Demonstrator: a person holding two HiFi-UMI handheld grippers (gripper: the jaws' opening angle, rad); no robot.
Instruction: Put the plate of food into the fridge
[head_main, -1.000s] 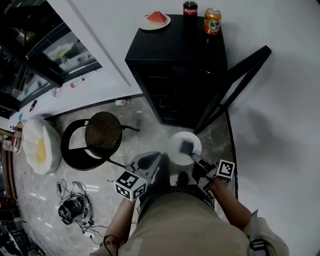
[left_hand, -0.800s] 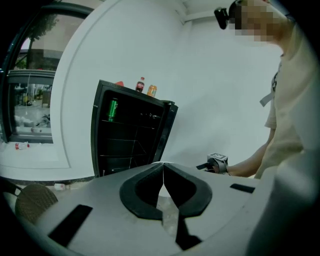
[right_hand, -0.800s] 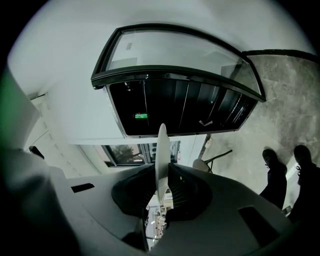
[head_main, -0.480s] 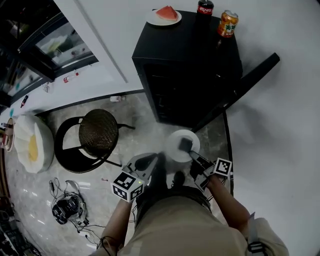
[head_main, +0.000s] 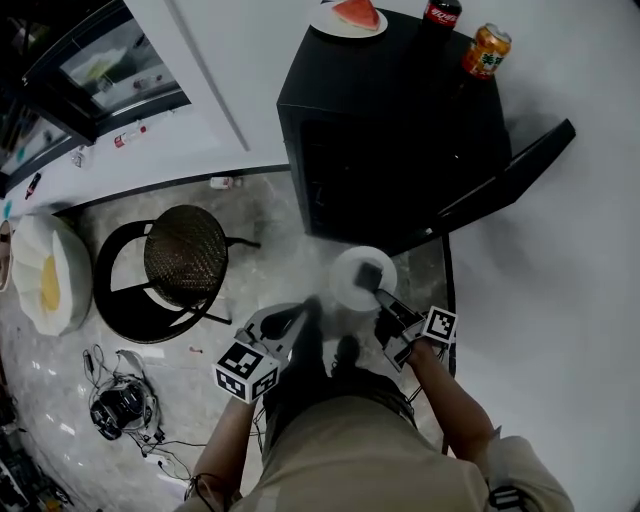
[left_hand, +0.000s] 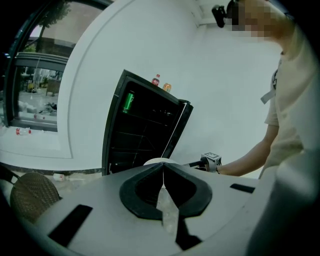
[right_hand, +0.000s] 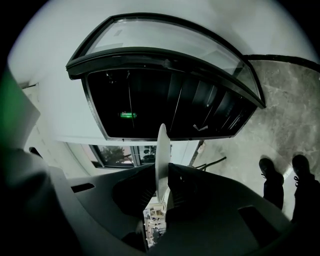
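Observation:
A white plate (head_main: 352, 284) hangs level just in front of the open black fridge (head_main: 400, 120), with my right gripper (head_main: 377, 288) shut on its near rim; a dark patch lies on the plate by the fingers. In the right gripper view the plate (right_hand: 161, 150) stands edge-on between the jaws, facing the dark shelves of the fridge (right_hand: 170, 100). My left gripper (head_main: 303, 313) is shut and empty, low and to the left of the plate. In the left gripper view the left gripper (left_hand: 162, 175) points at the fridge (left_hand: 142, 130), with the plate (left_hand: 156, 161) just beyond.
The fridge door (head_main: 510, 180) swings out to the right. On the fridge top stand a plate of watermelon (head_main: 350, 14), a cola bottle (head_main: 440, 12) and an orange can (head_main: 486, 50). A round black stool (head_main: 180, 255), a white cushion (head_main: 45, 285) and cables (head_main: 120, 405) lie left.
The person has stepped closer to the fridge, carrying the plate forward in the right gripper. The left gripper has kept beside it, still shut.

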